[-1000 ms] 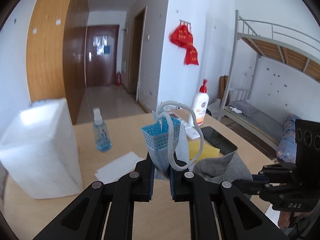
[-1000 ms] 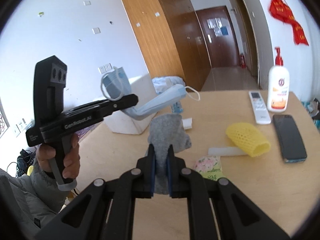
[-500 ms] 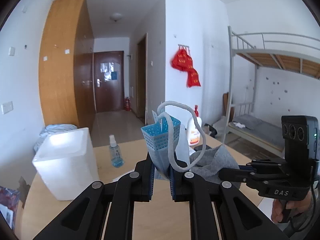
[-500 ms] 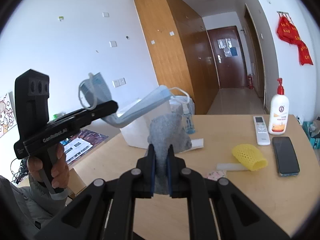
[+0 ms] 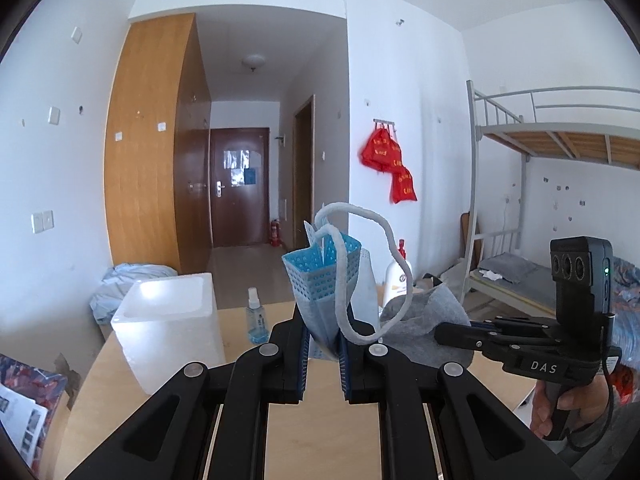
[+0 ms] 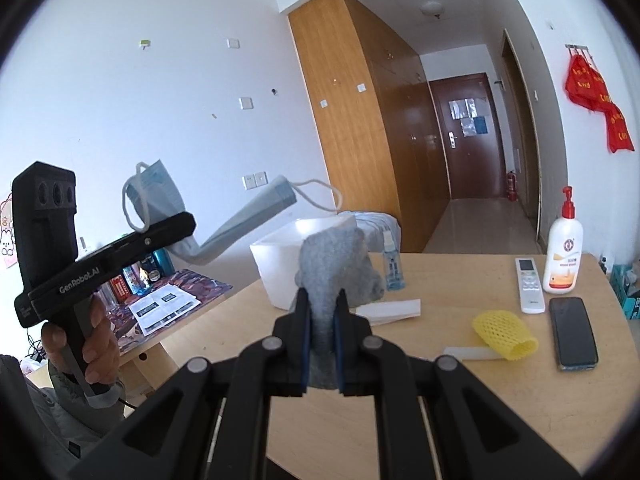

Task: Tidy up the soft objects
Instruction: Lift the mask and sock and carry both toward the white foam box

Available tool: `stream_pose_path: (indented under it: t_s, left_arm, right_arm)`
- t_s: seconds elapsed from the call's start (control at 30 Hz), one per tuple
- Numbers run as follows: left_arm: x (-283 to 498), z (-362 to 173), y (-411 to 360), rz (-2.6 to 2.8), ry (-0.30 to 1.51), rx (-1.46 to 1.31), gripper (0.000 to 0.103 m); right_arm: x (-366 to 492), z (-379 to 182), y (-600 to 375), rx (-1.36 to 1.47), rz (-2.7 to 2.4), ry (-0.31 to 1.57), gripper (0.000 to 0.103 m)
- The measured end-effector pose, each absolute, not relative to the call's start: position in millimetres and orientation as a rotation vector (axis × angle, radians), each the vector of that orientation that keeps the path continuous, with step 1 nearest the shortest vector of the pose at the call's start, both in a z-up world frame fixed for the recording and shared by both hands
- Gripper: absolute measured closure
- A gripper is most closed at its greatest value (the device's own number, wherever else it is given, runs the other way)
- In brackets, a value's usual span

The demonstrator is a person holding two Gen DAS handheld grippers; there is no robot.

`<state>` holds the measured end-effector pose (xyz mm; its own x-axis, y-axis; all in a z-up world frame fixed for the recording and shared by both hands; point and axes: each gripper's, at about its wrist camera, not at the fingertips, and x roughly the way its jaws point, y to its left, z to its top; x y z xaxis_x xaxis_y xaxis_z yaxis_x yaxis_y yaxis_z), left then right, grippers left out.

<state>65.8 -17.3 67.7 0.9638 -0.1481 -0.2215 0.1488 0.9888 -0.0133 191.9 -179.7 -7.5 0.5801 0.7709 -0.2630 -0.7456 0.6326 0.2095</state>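
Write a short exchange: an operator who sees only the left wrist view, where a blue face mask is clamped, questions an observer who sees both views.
Operator: My left gripper holds the blue pleated face mask. Is any soft thing left on the wooden table?
Observer: Yes. A yellow foam net sleeve lies there, against a white foam strip.
Operator: How does the rest of my mask hang?
Observer: Its free end juts out sideways past the jaws, towards the white foam box, with the ear loop dangling from its tip.
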Motion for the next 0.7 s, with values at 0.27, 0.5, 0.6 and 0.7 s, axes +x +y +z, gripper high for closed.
stream_pose_path:
  t_s: [0.27, 0.5, 0.6, 0.7]
  left_arm:
    - [69.7, 69.1, -7.4, -0.096, 0.233, -0.005, 0.09]
    - [59.8, 69.4, 15.8, 0.051, 0.236, -0.014, 0.09]
    - [53.1, 69.0, 31.7, 0.119, 0.237, -0.026, 0.09]
    - [47.6, 66.9, 46.3, 0.184, 0.243, -0.039, 0.09]
  right_arm:
    - [191.6, -5.0, -165.0, 0.074, 0.923, 0.343, 0.09]
    - [201.6, -3.1, -131.7, 0.049, 0.99, 0.356, 0.09]
    - [204.4, -2.4, -114.1, 0.03, 1.028, 0.362, 0.09]
    - [206.4, -1.5, -95.6, 0.018, 1.062, 0.367, 0.09]
